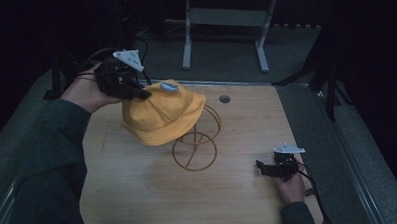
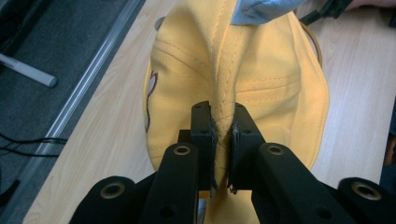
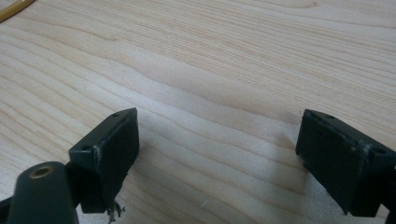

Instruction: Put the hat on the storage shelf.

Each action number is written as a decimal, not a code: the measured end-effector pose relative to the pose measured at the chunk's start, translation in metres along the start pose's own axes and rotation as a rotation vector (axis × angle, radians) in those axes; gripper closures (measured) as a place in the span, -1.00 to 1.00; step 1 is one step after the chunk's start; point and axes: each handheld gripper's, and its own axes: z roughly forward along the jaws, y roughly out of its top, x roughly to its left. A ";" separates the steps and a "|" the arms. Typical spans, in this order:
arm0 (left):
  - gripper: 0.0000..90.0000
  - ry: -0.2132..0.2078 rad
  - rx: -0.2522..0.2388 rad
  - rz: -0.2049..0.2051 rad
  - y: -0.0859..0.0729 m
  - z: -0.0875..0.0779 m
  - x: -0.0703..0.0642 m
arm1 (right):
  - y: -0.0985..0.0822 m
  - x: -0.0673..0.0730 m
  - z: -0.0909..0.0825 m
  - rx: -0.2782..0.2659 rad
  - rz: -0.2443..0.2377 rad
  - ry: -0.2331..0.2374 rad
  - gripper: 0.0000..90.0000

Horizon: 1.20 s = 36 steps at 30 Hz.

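Observation:
A yellow bucket hat (image 1: 161, 116) with a light blue patch (image 1: 169, 86) on its crown hangs over a gold wire stand (image 1: 195, 147) in the middle of the wooden table (image 1: 139, 194). My left gripper (image 1: 141, 92) is shut on a pinched fold of the hat's fabric at its far left side. In the left gripper view the hat (image 2: 261, 79) spreads out ahead and the fold sits squeezed between the two pads of the left gripper (image 2: 223, 121). My right gripper (image 1: 261, 167) rests on the table at the near right, open, with bare wood between its pads (image 3: 116, 144).
A round cable hole (image 1: 224, 98) lies in the table's far side. A grey desk frame (image 1: 223, 21) stands on the floor beyond the table. The table's metal edge (image 2: 88, 79) runs along the left in the left gripper view.

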 end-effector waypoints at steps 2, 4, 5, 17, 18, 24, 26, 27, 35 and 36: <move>0.83 0.003 0.009 0.012 0.007 0.001 -0.001 | 0.000 0.000 0.000 0.000 0.000 0.000 -0.70; 0.83 0.004 0.016 0.022 0.013 0.002 -0.002 | 0.000 0.000 0.000 0.000 0.000 0.000 -0.70; 0.82 0.006 0.021 0.027 0.017 0.004 -0.003 | 0.000 0.000 0.000 0.000 0.000 0.000 -0.70; 0.79 0.011 0.073 0.097 0.055 0.026 -0.013 | 0.000 0.000 0.000 0.001 -0.001 0.000 -0.70; 0.79 0.013 0.076 0.102 0.057 0.028 -0.014 | 0.000 0.000 0.000 0.001 -0.001 0.000 -0.70; 0.75 0.000 0.068 0.114 0.070 0.048 -0.019 | 0.000 0.000 0.000 0.000 -0.002 0.000 -0.70; 0.74 -0.007 0.067 0.122 0.074 0.056 -0.022 | 0.000 0.000 0.000 -0.001 -0.002 0.000 -0.70; 0.74 -0.011 0.067 0.123 0.075 0.060 -0.023 | 0.000 0.000 0.000 0.000 0.000 0.000 -0.70; 0.73 -0.017 0.053 0.136 0.081 0.076 -0.030 | 0.000 0.000 0.000 -0.001 0.003 0.000 -0.70; 0.73 -0.021 0.057 0.140 0.081 0.078 -0.031 | 0.000 0.000 0.000 -0.001 0.002 0.001 -0.70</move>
